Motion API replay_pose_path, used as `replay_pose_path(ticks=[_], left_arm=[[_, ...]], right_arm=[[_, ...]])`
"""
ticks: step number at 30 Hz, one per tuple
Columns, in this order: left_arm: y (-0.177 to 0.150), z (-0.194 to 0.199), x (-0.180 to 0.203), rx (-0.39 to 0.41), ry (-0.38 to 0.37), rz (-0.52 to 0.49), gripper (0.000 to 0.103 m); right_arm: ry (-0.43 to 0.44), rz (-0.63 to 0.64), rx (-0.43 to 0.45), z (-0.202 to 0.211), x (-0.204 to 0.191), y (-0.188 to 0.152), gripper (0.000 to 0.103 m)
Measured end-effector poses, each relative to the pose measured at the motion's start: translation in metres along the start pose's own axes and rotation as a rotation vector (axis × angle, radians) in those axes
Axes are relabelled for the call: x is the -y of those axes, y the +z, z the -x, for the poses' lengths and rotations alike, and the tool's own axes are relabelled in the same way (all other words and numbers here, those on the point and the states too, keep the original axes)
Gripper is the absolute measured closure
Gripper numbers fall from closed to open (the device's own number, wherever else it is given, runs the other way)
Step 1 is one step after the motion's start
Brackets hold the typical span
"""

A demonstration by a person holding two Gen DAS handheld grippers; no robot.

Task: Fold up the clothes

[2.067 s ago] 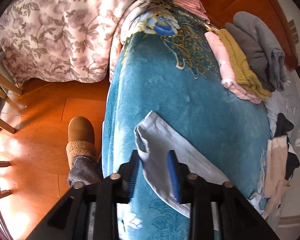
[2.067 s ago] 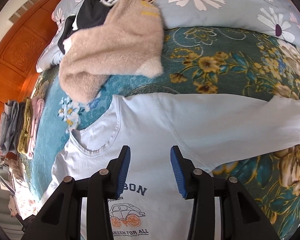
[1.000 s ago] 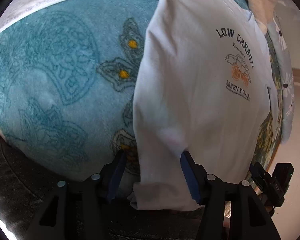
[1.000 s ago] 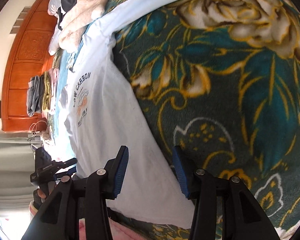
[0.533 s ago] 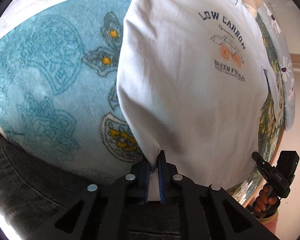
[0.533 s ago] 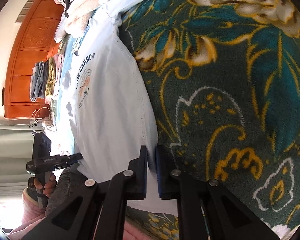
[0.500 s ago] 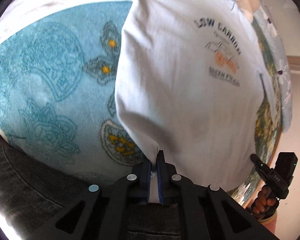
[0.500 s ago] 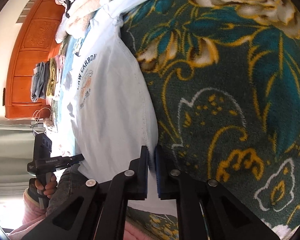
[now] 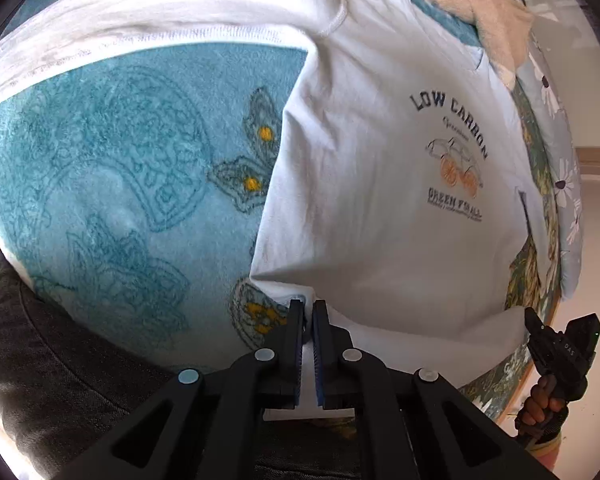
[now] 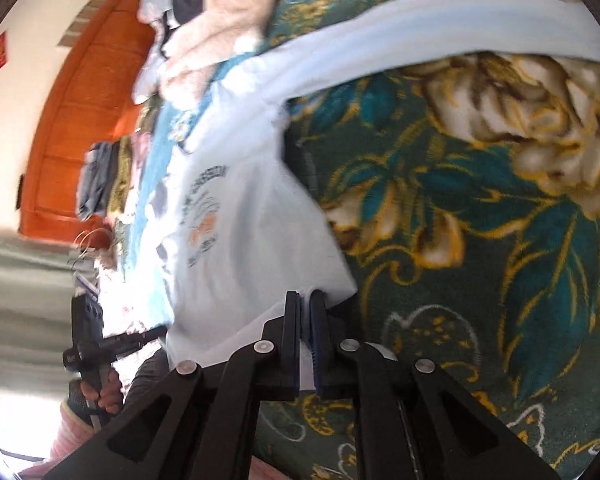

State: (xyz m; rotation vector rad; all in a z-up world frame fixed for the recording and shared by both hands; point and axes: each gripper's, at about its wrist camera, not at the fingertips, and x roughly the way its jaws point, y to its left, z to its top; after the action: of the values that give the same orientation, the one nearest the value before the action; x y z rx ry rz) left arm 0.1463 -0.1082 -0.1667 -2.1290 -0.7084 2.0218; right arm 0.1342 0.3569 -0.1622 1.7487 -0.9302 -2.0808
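Observation:
A pale long-sleeved T-shirt [image 9: 380, 184] with a "LOW CARBON" car print lies face up on a teal blanket [image 9: 112, 184]. My left gripper [image 9: 308, 312] is shut on its bottom hem at one corner, and the hem is lifted and folding back. My right gripper [image 10: 305, 304] is shut on the other hem corner of the same shirt [image 10: 244, 232], also raised off the dark green floral blanket [image 10: 480, 260]. Each gripper shows in the other's view, at the right edge [image 9: 556, 344] and lower left [image 10: 96, 344].
A beige fluffy garment [image 10: 216, 32] and dark clothes lie beyond the shirt's collar. A stack of folded clothes [image 10: 108, 176] sits by the orange wooden headboard [image 10: 80, 128]. A daisy-print pillow [image 9: 560, 184] lies along the right. The person's dark trousers [image 9: 60, 360] are at the bed's near edge.
Both grippers, open over the hem a second ago, have closed on its two corners and now lift it, so the bottom edge curls up off the blanket.

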Motion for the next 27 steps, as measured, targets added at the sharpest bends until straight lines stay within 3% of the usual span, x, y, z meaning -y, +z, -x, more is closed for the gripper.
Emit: replay_pose_path(ticks=[2,4,5,6,7,8,14,19,23,24,25,27], left_arm=[[0.002,0.016,0.004,0.057,0.004,-0.023,0.093],[0.005,0.031,0.009,0.12,0.003,-0.041,0.066],[0.005,0.037,0.01,0.147,0.006,-0.033,0.058],[0.006,0.042,0.011,0.174,0.009,-0.025,0.049],[0.007,0.046,0.01,0.196,0.016,-0.01,0.048],[0.007,0.049,0.008,0.214,0.015,-0.001,0.048],[0.015,0.051,0.01,0.263,-0.006,0.049,0.048],[0.014,0.051,0.01,0.258,-0.003,0.065,0.048],[0.019,0.051,0.006,0.266,-0.006,0.085,0.048],[0.02,0.055,0.003,0.279,-0.02,0.094,0.048],[0.021,0.06,-0.001,0.294,-0.034,0.106,0.048],[0.022,0.07,-0.009,0.326,-0.055,0.128,0.048]], right_arm=[[-0.016,-0.072,0.045,0.012,0.01,0.008,0.097],[-0.039,-0.152,0.154,0.04,0.038,0.021,0.092],[-0.052,-0.197,0.216,0.055,0.054,0.027,0.085],[-0.064,-0.241,0.277,0.069,0.069,0.033,0.068],[-0.077,-0.285,0.339,0.084,0.085,0.039,0.056],[-0.089,-0.329,0.4,0.099,0.101,0.045,0.055],[-0.133,-0.61,0.621,0.149,0.185,0.071,0.055],[-0.09,-0.765,0.638,0.138,0.206,0.082,0.055],[-0.107,-0.76,0.651,0.128,0.202,0.093,0.056],[-0.114,-0.762,0.651,0.127,0.202,0.096,0.064],[-0.117,-0.764,0.646,0.124,0.203,0.1,0.079],[-0.11,-0.763,0.639,0.12,0.203,0.107,0.091]])
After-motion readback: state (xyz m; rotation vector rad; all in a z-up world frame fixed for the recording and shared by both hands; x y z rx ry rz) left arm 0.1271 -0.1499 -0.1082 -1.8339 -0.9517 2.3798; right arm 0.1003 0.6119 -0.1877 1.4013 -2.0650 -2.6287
